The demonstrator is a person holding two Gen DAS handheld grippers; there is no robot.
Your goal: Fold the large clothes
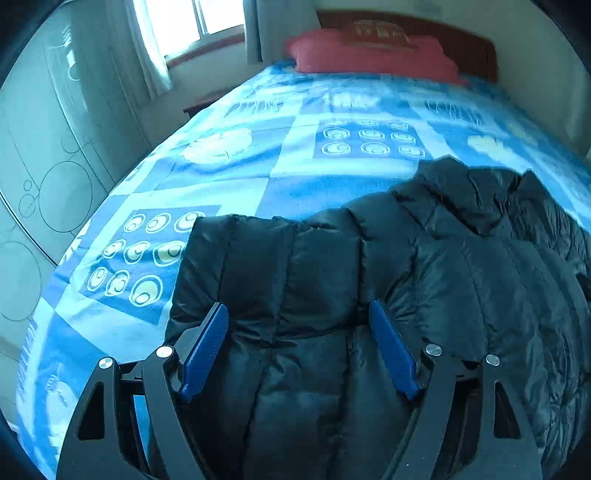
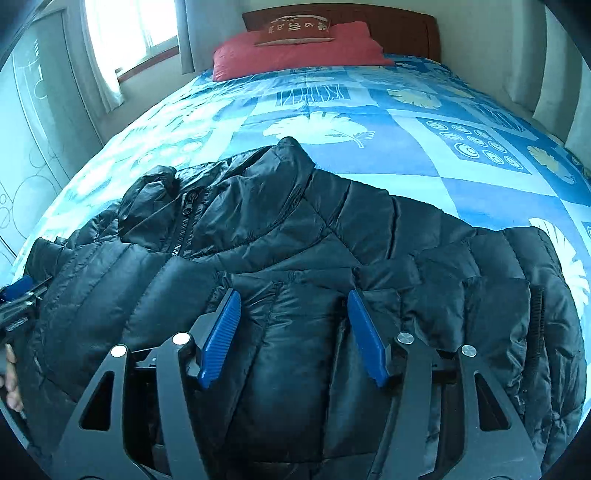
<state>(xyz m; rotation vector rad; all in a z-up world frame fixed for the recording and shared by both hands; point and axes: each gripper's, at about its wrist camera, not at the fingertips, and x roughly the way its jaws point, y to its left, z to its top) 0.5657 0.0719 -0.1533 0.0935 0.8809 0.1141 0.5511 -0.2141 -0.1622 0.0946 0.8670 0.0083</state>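
Note:
A black puffer jacket [image 1: 424, 266] lies spread on the bed, front up. Its collar and zipper [image 2: 184, 221] show in the right wrist view. My left gripper [image 1: 297, 306] hovers over the jacket's left part near a sleeve end, jaws wide apart, blue pads [image 1: 207, 347] not pressing the fabric. Over the jacket's [image 2: 295, 240] right chest area my right gripper [image 2: 293, 293] stands open, quilted fabric below and between its pads [image 2: 369, 336] without a pinch. Part of the left gripper [image 2: 18, 291] and a hand [image 2: 9, 376] appear at the left edge of the right wrist view.
The bed carries a blue patterned cover [image 1: 258, 155] with a red pillow [image 2: 295, 51] at the wooden headboard [image 2: 406, 26]. A wardrobe with circle patterns [image 1: 55, 166] stands to the left, a curtained window [image 1: 177, 26] behind it. Bare cover lies beyond the jacket.

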